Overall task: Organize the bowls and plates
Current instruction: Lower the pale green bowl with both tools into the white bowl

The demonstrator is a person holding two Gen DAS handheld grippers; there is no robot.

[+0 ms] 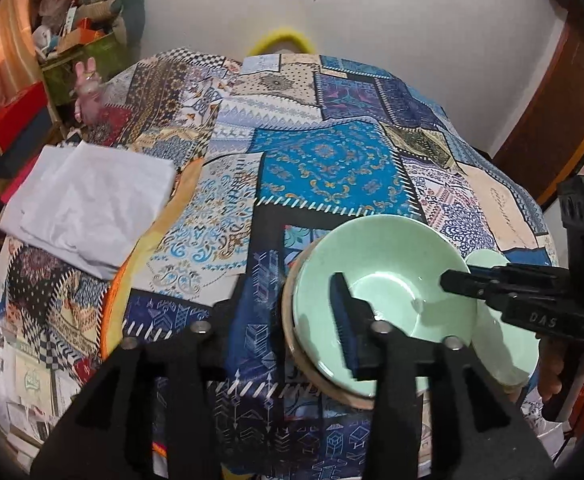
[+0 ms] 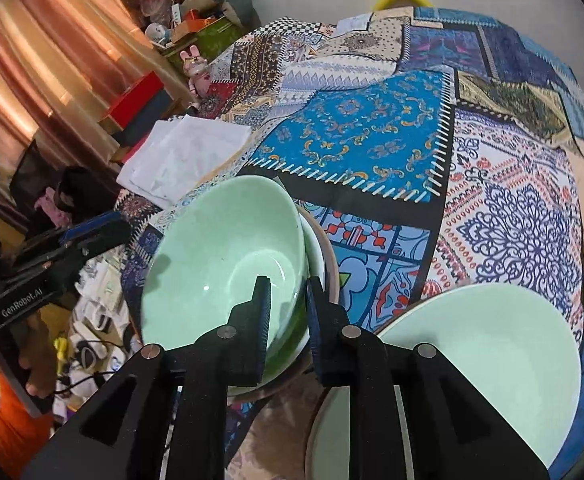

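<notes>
We are in the stacking step: a pale green bowl [image 2: 228, 256] sits nested on a stack, a white dish and a brown-rimmed plate [image 2: 330, 264] showing under it, at lower centre of the right wrist view, on the patchwork-covered worktop [image 2: 372, 152]. Our right hand-held gripper [image 2: 288, 320] straddles the bowl's near wall, one finger inside and one outside; the gap is narrow, and we cannot tell for sure whether the pads are pressing the wall or have just eased off it. In the left wrist view our left hand-held gripper [image 1: 284, 320] stands part open with nothing in it: only one ribbed finger [image 1: 346, 320] shows clearly, hanging over the bowl's near rim, not pinching it. A second pale green bowl [image 2: 488, 364] waits at lower right of the right wrist view, just beside the stack and resting on another plate. We judge the first bowl seated, so the next move calls for both grippers to clear its rim without tipping it, then to take the second bowl by its wall and lower it level into the first. Both bowls look glossy, smooth and empty, with deep flaring sides, likely slippery. A folded white cloth [image 1: 88, 208] lies at left, well apart.
</notes>
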